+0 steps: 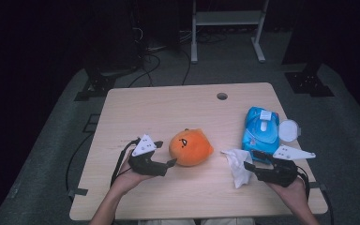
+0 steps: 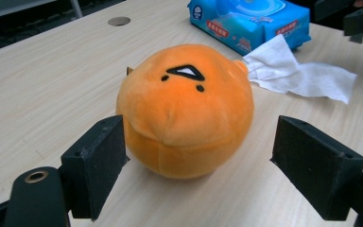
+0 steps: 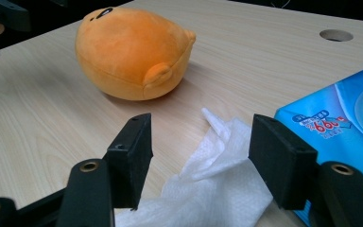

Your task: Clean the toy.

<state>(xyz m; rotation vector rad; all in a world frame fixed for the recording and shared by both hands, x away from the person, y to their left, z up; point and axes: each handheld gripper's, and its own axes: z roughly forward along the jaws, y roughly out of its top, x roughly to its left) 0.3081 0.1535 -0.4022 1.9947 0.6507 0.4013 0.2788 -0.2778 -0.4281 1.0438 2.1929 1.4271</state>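
The left gripper (image 2: 198, 165) has its fingers (image 2: 97, 163) spread wide, flanking the orange plush (image 2: 186, 111) at frame centre, seemingly to steady it; the right gripper (image 3: 201, 161) gapes over the white wipe (image 3: 217, 184) at the lower middle, beside the blue pack (image 3: 340, 127) on the counter (image 3: 28, 127).

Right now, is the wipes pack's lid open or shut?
Open: the wipes pack has its round lid flipped out beside it in the high view.

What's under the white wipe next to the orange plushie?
The white wipe lies flat on the wooden table, with bare wood showing around its edges. Its end reaches between the open jaws of the right claw. Whatever sits directly beneath the wipe is covered.
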